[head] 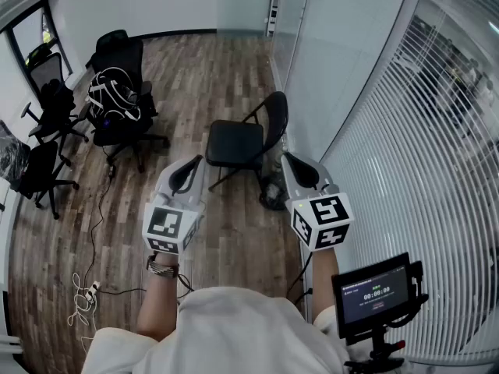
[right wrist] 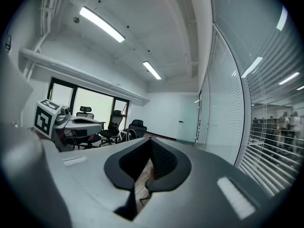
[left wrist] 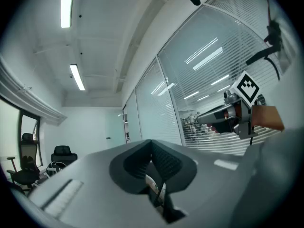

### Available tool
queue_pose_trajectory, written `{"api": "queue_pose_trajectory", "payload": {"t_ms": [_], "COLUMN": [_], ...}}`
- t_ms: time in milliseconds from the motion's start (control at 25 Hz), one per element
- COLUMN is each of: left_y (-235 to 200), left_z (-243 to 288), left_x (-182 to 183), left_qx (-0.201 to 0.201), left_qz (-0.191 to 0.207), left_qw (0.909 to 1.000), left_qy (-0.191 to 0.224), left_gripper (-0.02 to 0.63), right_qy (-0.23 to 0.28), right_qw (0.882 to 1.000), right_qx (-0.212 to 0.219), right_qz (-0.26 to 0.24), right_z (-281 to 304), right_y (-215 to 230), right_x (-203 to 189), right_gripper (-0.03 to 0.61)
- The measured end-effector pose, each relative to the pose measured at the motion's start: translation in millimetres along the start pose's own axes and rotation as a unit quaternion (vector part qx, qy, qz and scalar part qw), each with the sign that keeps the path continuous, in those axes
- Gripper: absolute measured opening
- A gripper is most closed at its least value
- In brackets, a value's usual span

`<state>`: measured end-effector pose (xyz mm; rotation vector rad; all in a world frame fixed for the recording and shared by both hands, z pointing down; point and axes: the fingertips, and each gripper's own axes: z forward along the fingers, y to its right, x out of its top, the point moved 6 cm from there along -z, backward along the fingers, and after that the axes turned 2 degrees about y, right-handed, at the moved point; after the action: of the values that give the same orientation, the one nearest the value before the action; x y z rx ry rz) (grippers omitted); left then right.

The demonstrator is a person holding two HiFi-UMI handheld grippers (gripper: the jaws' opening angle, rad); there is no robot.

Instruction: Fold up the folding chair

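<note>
1. Head view: folding chair [head: 236,142] at 12 o'clock, still unfolded on the floor [head: 226,61] — untouched.
2. Left gripper [head: 189,167] & right gripper [head: 292,162]: jaws pressed together, empty.
3. Step: approach, I'd say. Next — step in, spread jaws, take the seat edge.

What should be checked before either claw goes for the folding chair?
1. Folding chair unfolded, seat bare: ok.
2. Left claw open for a grasp: not ok, shut and empty.
3. Right claw open for a grasp: not ok, shut and empty.
4. Both claws apart from the chair: ok, neither touches it.
5. Office chairs out of the way: ok, off to the left.
6. Dark object by the chair's legs, out of the way: cannot tell.
</note>
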<state>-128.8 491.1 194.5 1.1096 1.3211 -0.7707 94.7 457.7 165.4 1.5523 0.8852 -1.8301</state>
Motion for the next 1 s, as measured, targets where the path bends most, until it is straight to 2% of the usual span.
{"api": "queue_pose_trajectory", "payload": {"t_ms": [240, 440, 640, 840, 1000], "left_y": [13, 28, 42, 43, 42], "left_z": [1, 4, 21, 10, 23], "left_x": [-9, -12, 2, -16, -11], "left_qx": [0.0, 0.004, 0.014, 0.017, 0.014], "left_qz": [0.002, 0.003, 0.002, 0.003, 0.006], "left_qw": [1.0, 1.0, 0.9999, 0.9998, 0.9998], "left_qy": [0.0, 0.003, -0.01, -0.013, -0.011], "left_gripper": [-0.002, -0.002, -0.002, -0.002, -0.002], "right_qy": [0.019, 0.051, 0.032, 0.019, 0.015], "right_qw": [1.0, 0.998, 0.999, 1.0, 0.999], "right_qx": [0.003, -0.014, 0.002, 0.011, 0.015], "right_qz": [0.018, 0.039, 0.027, 0.021, 0.025], "right_z": [-10, -25, -26, -23, -16], "right_y": [11, 30, 59, 47, 57], "right_x": [-11, -18, -9, -31, -31], "right_gripper": [0.002, 0.002, 0.002, 0.002, 0.002]}}
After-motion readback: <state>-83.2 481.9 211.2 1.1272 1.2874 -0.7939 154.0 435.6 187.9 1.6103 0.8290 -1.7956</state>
